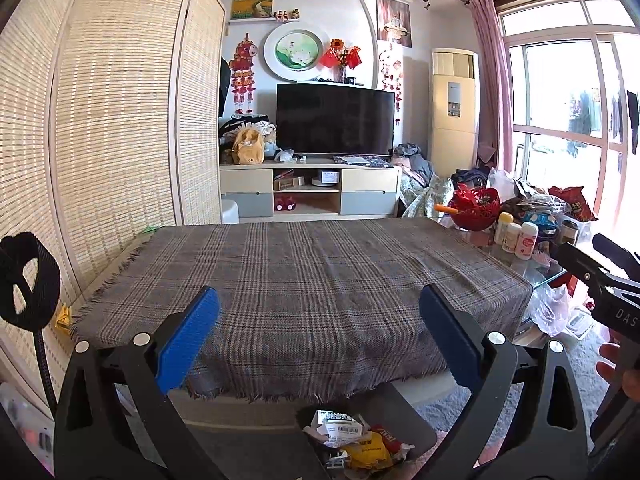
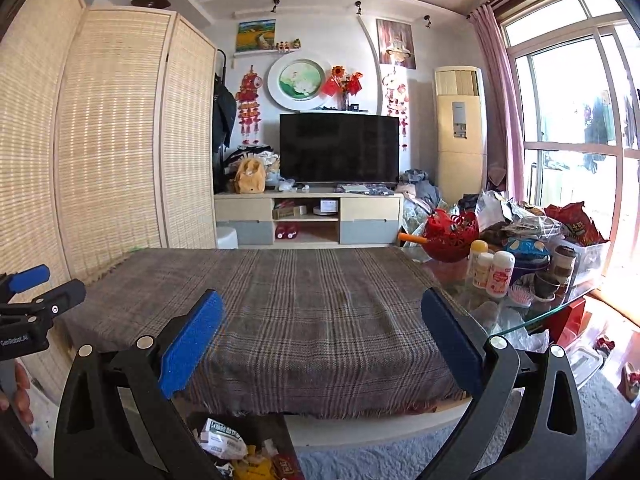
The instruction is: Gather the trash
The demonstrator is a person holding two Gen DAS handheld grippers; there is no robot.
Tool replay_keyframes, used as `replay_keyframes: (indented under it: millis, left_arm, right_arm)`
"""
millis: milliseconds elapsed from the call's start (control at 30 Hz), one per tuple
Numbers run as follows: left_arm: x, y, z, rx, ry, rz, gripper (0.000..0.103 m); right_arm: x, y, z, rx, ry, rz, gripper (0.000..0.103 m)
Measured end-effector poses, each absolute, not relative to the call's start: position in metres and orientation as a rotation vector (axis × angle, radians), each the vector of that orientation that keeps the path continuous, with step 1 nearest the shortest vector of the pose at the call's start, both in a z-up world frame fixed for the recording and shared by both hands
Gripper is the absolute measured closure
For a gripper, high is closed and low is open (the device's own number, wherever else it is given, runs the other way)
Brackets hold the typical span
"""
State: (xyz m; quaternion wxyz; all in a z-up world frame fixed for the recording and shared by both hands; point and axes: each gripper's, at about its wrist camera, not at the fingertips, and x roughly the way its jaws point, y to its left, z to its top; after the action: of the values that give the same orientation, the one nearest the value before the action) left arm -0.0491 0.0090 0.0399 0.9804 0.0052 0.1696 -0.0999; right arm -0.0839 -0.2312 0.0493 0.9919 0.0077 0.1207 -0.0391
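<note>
Several crumpled white, yellow and red wrappers are lying in a dark bin below the near edge of the plaid-clothed desk. Both the left gripper and the right gripper are hovering above, jaws spread apart, empty.

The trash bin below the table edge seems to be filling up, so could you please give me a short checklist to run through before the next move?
1. Left tongs open and holding nothing: ok.
2. Right tongs open and holding nothing: ok.
3. Trash bin within view below the table edge, with wrappers inside: ok.
4. Plaid cloth free of trash: ok, none visible on it.
5. Next piece of trash picked out: cannot tell; the clutter beside the red basket may hold some.
6. Room left in the bin: cannot tell, its depth is hidden.
</note>
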Motion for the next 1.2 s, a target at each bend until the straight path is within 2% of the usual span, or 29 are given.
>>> replay_keyframes:
  millis: [1200]
  left_arm:
    - [-0.0570,0.0087,0.0385,0.012,0.334,-0.218,0.008]
  right_arm:
    - [-0.0870,-0.2283,0.0489,0.014,0.250,-0.071,0.003]
